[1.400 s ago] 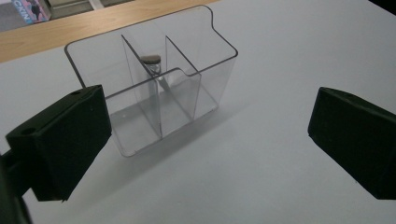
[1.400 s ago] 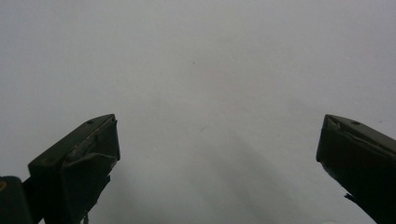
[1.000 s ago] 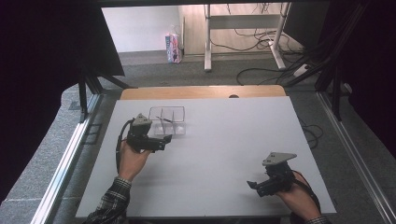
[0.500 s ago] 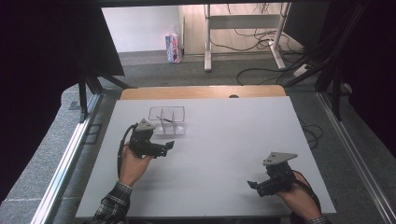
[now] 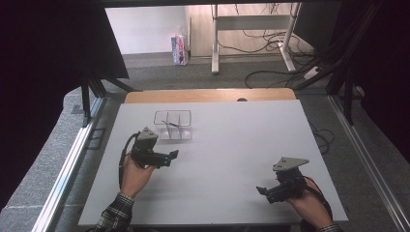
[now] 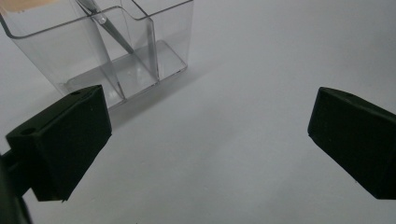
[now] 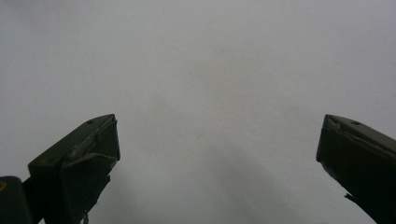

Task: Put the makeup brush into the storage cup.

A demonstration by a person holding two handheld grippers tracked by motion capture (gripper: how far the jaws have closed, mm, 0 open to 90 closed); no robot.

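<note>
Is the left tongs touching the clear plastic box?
Apart. In the left gripper view, bare white table lies between the open left tongs and the clear plastic box; the high view shows that gap too.

White tabletop; bare wooden strip along its far edge. Floor beyond: pink-and-white carton, white desk frame, black cables. Black curtains hang at both sides.
</note>
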